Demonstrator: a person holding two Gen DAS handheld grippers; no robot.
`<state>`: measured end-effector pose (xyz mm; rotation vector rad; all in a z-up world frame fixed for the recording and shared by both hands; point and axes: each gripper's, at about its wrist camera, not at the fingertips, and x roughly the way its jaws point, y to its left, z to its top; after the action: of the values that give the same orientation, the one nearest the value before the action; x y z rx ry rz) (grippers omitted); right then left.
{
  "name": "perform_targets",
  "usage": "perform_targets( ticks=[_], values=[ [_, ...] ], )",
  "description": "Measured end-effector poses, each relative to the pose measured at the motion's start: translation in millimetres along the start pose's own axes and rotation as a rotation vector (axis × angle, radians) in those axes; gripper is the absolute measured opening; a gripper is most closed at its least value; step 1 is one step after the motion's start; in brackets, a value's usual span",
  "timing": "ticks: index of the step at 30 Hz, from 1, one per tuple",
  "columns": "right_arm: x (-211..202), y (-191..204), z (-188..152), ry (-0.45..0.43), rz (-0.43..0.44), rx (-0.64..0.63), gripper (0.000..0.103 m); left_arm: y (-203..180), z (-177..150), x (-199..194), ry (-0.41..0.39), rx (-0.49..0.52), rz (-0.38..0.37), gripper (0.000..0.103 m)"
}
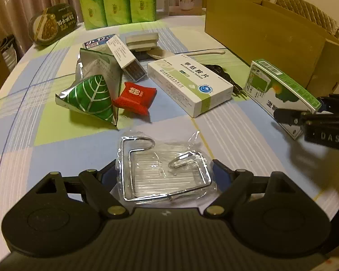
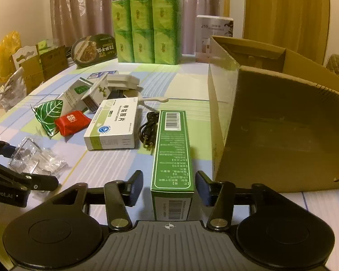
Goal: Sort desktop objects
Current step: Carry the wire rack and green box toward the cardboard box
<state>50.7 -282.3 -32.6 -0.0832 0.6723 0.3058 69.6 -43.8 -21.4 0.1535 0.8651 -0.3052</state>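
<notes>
A clear plastic packet with a chrome wire hook inside lies flat on the checked tablecloth. My left gripper is open, with its fingers at the packet's two sides; I see no squeeze on the plastic. The right wrist view shows that left gripper at the far left, over the same packet. A long green box stands on its edge between the fingers of my right gripper, which is open with a small gap on each side. From the left wrist the right gripper shows at the end of the green box.
A white medicine box, a red sachet, a green leaf pouch, a black cable and smaller boxes crowd the middle. An open cardboard carton stands at the right. Green tissue packs and a noodle bowl line the far edge.
</notes>
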Motion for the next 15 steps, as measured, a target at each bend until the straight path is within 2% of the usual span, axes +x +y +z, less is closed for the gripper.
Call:
perform_targets(
  ticks=[3,5,13,14,15],
  values=[
    [1.9,-0.1,0.6,0.002,0.005,0.007,0.05,1.0,1.5,-0.5,-0.01,0.005,0.0,0.07],
    [1.7,0.1,1.6,-0.003,0.005,0.008,0.05,2.3,2.3,-1.1,-0.013,0.002,0.0,0.067],
    [5.4,0.7,5.3,-0.006,-0.005,0.01,0.049,-1.6,1.6,-8.4,-0.034,0.024,-0.002,0.066],
    [6.4,1.1,5.6,-0.005,-0.008,0.008,0.046,-2.3,1.5,-9.2,-0.037,0.026,-0.005,0.067],
    [7.1,1.0,5.9,-0.002,-0.007,0.006,0.03,-2.9,1.5,-9.8,-0.039,0.029,-0.006,0.066]
  ],
)
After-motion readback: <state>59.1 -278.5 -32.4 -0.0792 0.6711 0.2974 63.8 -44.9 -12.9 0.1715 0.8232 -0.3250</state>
